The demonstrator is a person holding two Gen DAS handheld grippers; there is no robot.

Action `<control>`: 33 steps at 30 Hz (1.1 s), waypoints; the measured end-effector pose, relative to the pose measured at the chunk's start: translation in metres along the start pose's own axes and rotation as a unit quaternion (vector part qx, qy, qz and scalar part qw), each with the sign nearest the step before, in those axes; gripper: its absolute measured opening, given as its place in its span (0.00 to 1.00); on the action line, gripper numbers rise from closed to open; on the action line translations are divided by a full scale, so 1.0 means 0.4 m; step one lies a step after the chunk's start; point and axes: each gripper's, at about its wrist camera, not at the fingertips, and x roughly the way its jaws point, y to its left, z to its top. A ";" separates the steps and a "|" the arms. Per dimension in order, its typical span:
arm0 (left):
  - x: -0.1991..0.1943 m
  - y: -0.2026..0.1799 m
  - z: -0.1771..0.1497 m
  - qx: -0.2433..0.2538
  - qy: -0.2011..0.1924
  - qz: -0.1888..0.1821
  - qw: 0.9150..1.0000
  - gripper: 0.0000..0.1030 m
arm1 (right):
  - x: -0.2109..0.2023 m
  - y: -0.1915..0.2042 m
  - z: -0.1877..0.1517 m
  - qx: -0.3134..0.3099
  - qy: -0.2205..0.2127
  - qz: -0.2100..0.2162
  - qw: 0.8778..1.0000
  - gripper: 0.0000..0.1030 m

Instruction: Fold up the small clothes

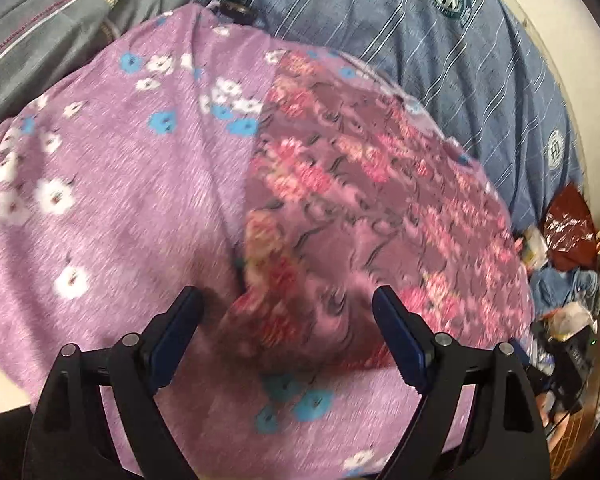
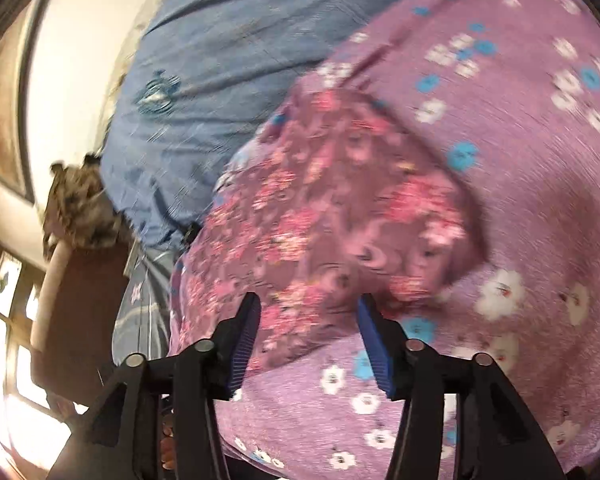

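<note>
A small mauve garment with pink and red flowers (image 1: 360,184) lies on a lilac cloth with white and blue flowers (image 1: 132,184). My left gripper (image 1: 288,300) is open, its fingers straddling the garment's near edge just above it. The garment also shows in the right wrist view (image 2: 332,200) on the lilac cloth (image 2: 532,184). My right gripper (image 2: 308,308) is open, with its jaws on either side of the garment's near edge. Both views are blurred by motion.
A blue striped bed cover (image 1: 440,48) lies beyond the cloths, with a grey checked cloth (image 1: 52,12) at far left. Clutter (image 1: 568,304) sits at the bed's right side. In the right wrist view a wall (image 2: 80,60) and a window (image 2: 8,320) are at left.
</note>
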 end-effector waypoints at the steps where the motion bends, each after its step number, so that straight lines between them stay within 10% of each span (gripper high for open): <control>1: 0.003 -0.010 0.002 0.008 -0.007 0.000 1.000 0.77 | 0.002 -0.013 0.001 0.011 0.000 0.001 1.000 0.53; 3: 0.015 -0.033 0.006 0.029 -0.009 -0.002 1.000 0.49 | 0.012 -0.041 0.008 0.040 0.004 0.003 0.999 0.51; 6: 0.032 -0.038 0.009 0.035 -0.003 0.002 0.999 0.42 | 0.019 -0.056 0.005 0.073 0.000 0.010 0.997 0.53; 17: 0.046 -0.065 0.002 0.066 -0.019 -0.031 0.997 0.76 | 0.078 -0.024 -0.067 0.063 0.058 0.030 0.996 0.56; 26: 0.045 -0.016 0.024 0.043 -0.031 -0.051 0.997 0.20 | 0.132 -0.006 -0.038 0.083 -0.047 0.024 0.995 0.57; 29: 0.035 -0.011 0.025 0.044 -0.038 -0.061 0.996 0.14 | 0.168 0.009 -0.038 0.077 -0.047 0.011 0.996 0.13; 33: 0.007 -0.002 0.033 0.042 -0.054 -0.086 0.994 0.08 | 0.160 0.054 -0.054 0.024 -0.075 -0.026 0.997 0.10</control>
